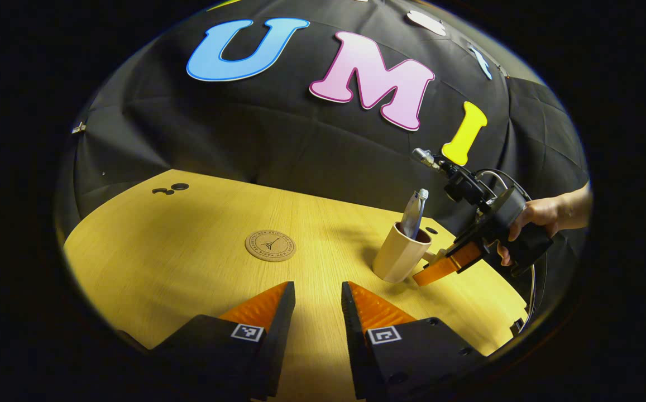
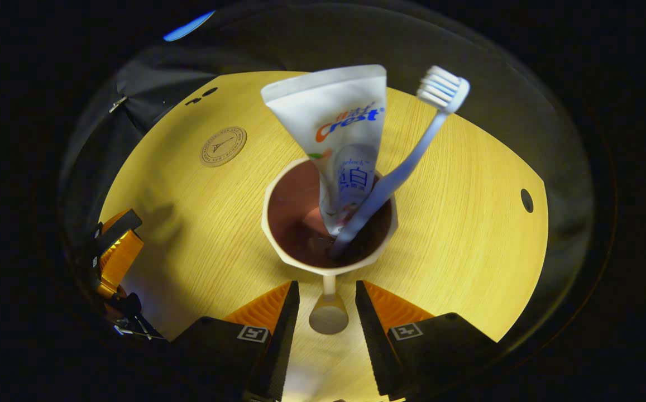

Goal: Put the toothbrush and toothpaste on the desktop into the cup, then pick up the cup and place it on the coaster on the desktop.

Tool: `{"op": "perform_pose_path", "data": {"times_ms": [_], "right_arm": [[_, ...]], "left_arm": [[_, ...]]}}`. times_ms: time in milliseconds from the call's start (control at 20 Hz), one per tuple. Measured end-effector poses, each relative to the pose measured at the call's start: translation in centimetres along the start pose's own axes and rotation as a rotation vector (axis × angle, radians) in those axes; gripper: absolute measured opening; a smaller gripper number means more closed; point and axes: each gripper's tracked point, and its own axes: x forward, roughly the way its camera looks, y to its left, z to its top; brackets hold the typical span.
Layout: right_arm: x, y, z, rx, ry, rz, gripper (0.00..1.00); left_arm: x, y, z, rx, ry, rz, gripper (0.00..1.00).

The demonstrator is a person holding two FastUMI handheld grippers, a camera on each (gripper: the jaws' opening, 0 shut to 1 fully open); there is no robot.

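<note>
Left gripper view: left gripper (image 1: 318, 301) hovers low over the desktop (image 1: 188, 279), jaws narrowly apart, nothing between them. Coaster (image 1: 270, 245) lies ahead, bare. Cup (image 1: 400, 252) stands right of it, well apart, toothpaste (image 1: 411, 215) and toothbrush (image 1: 422, 204) inside. Right gripper (image 1: 440, 268), held by a hand (image 1: 529, 220), reaches the cup's side.

Right gripper view: right gripper (image 2: 327, 304) jaws straddle the cup handle (image 2: 328, 312), gaps either side, not yet clamped. Toothpaste (image 2: 342, 151) and toothbrush (image 2: 406, 162) lean out over the rim (image 2: 269, 223).

Risk: thin handle could twist in the grip, tipping the cup and spilling the top-heavy contents.
</note>
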Motion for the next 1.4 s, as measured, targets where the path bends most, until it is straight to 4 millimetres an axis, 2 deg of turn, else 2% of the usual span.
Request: {"op": "perform_pose_path", "data": {"times_ms": [200,250,300,350,450,500,600,650,700,750,800,850,900,950,1200,1400], "right_arm": [[0.7,-0.1,0.5,0.004,0.024,-0.015,0.63],[0.8,-0.2,0.5,0.004,0.030,-0.019,0.55],[1.0,-0.2,0.7,0.005,0.033,-0.021,0.63],[1.2,-0.3,0.8,0.008,0.035,-0.027,0.55],[1.6,-0.3,0.7,0.008,0.049,-0.039,0.54],[2.0,-0.2,0.6,0.005,0.059,-0.041,0.61],[2.3,-0.5,0.5,-0.011,0.070,-0.062,0.58],[2.5,-0.5,0.2,-0.010,0.080,-0.066,0.41],[2.4,-0.4,0.2,-0.007,0.082,-0.066,0.40],[2.2,-0.5,0.3,-0.014,0.080,-0.065,0.29],[2.4,-0.5,0.2,-0.030,0.072,-0.068,0.34],[2.3,-0.6,0.3,-0.048,0.063,-0.078,0.33],[2.3,-0.9,0.5,-0.066,0.049,-0.096,0.27],[2.2,-1.0,0.6,-0.080,0.043,-0.109,0.32],[1.4,0.4,1.4,-0.068,0.034,-0.081,0.32],[0.8,2.6,3.4,-0.076,0.015,-0.051,0.32]], "left_arm": [[0.0,0.8,-0.5,0.001,0.012,0.007,0.53],[0.1,1.0,-0.5,0.000,0.014,0.009,0.53],[0.0,1.2,-0.5,-0.002,0.014,0.012,0.53],[0.0,1.5,-0.5,-0.004,0.014,0.015,0.53],[0.1,1.8,-0.6,-0.006,0.018,0.019,0.53],[0.1,2.0,-0.6,-0.006,0.020,0.021,0.53],[0.1,2.2,-0.5,-0.006,0.020,0.025,0.53],[0.2,2.3,-0.5,-0.008,0.017,0.025,0.53],[0.1,2.3,-0.4,-0.013,0.017,0.024,0.53],[0.2,2.4,-0.4,-0.016,0.017,0.024,0.53],[0.2,2.5,-0.5,-0.017,0.019,0.025,0.53],[0.2,2.6,-0.5,-0.018,0.019,0.026,0.53],[0.2,2.6,-0.5,-0.019,0.019,0.026,0.53],[0.1,2.6,-0.5,-0.020,0.018,0.026,0.53],[-0.4,3.0,-0.3,-0.018,0.015,0.026,0.53],[-1.2,3.7,0.2,-0.018,0.008,0.032,0.53]]}}
